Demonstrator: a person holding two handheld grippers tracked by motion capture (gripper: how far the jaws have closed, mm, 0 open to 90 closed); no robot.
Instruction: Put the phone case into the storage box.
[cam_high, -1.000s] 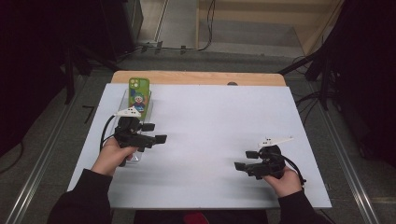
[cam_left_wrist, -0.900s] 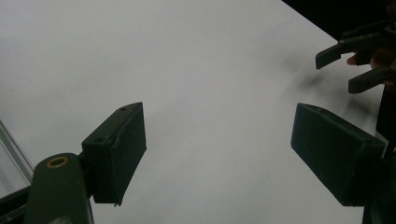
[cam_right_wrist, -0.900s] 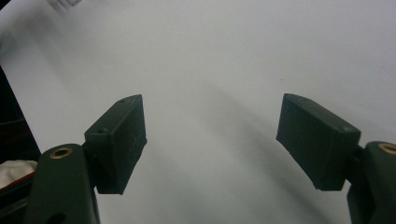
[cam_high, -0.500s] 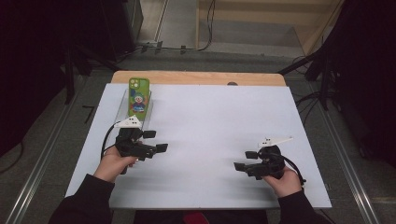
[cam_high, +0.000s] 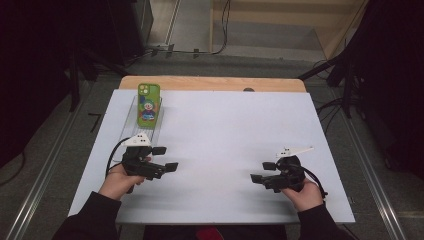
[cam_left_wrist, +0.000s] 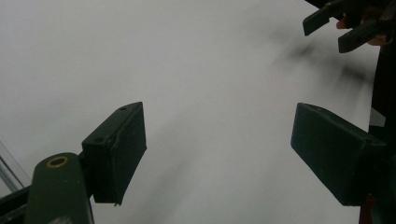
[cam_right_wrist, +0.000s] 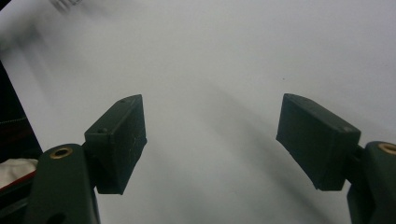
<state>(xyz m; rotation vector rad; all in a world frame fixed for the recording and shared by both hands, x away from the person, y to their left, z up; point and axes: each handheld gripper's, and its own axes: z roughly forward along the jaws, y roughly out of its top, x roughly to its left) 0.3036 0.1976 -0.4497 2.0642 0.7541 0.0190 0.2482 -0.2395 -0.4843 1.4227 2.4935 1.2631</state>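
Your tabletop (cam_high: 225, 130): brightly lit | surroundings: dark | gripper views: soft, smeared shadows at upper corners

A: Room? Dim, black curtains (cam_high: 45, 60) both sides, grey floor (cam_high: 260, 60) w/ cables.
B: Furniture?
A: White-topped rectangular table (cam_high: 235, 135), pale wooden strip (cam_high: 210, 83) along far edge. Metal floor rails (cam_high: 380, 200) beside it.
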